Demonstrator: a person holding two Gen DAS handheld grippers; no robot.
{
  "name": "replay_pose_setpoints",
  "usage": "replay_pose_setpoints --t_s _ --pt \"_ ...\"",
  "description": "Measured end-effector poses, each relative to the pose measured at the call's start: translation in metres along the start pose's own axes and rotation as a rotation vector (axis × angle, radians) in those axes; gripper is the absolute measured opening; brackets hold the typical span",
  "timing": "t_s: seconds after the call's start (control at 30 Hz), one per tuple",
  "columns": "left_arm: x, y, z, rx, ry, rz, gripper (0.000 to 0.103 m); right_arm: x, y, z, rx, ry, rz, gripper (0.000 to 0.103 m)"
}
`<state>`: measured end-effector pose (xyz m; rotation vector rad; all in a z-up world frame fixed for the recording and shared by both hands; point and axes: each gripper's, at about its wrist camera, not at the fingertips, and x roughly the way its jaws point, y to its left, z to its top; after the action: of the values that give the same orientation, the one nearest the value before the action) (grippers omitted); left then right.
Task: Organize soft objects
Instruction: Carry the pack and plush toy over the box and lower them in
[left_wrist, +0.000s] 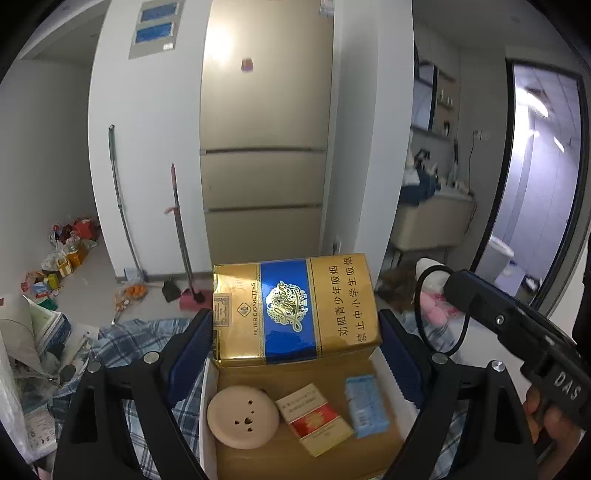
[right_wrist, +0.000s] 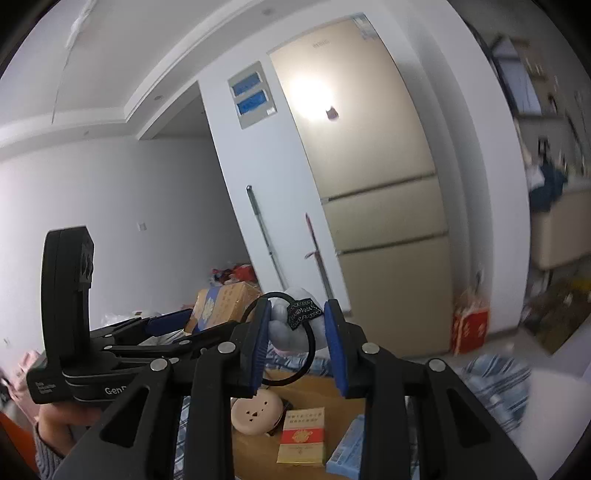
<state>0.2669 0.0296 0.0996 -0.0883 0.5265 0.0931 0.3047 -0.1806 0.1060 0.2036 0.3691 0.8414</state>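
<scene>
The right gripper (right_wrist: 298, 341) is clamped on a grey soft pouch (right_wrist: 291, 328) with a black hair tie (right_wrist: 291, 339) — above an open cardboard box (right_wrist: 325, 391) — refrigerator (right_wrist: 373, 192) behind.

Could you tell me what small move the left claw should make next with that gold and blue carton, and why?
Probably lower it a little further into the cardboard box. The left claw grips the gold and blue carton just above the box's far end, which looks bare; the round beige disc and red pack lie nearer.
</scene>
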Motion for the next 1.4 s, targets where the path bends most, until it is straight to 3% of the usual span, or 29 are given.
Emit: replay_pose_setpoints --t_s 0.1,0.43,0.6,0.67,0.73,0.9,1.1,1.4 --pt "0.019 0.002 -0.01 -0.011 0.045 -0.028 0.089 0.012 -0.015 -0.012 0.049 0.039 -0.008 0.028" --pt "0.071 0.008 -0.043 0.006 0.206 0.007 0.089 0.057 -0.054 -0.06 0.272 0.157 0.044 0.028" --pt "0.082 0.013 -0.051 0.0 0.243 0.018 0.089 0.078 -0.052 -0.074 0.258 0.22 -0.003 0.029" --pt "0.086 0.016 -0.054 -0.016 0.252 0.014 0.089 0.084 -0.055 -0.078 0.269 0.229 -0.043 0.043" --pt "0.089 0.023 -0.055 -0.042 0.259 -0.004 0.089 0.087 -0.064 -0.081 0.306 0.256 -0.112 0.077" --pt "0.095 0.02 -0.059 -0.053 0.274 -0.007 0.089 0.07 -0.085 -0.079 0.403 0.2 -0.08 0.093" --pt "0.104 0.005 -0.063 -0.04 0.287 -0.052 0.089 0.053 -0.088 -0.069 0.428 0.14 -0.083 0.1" --pt "0.119 -0.011 -0.07 -0.065 0.301 -0.12 0.09 0.045 -0.083 -0.06 0.414 0.106 -0.073 0.101"
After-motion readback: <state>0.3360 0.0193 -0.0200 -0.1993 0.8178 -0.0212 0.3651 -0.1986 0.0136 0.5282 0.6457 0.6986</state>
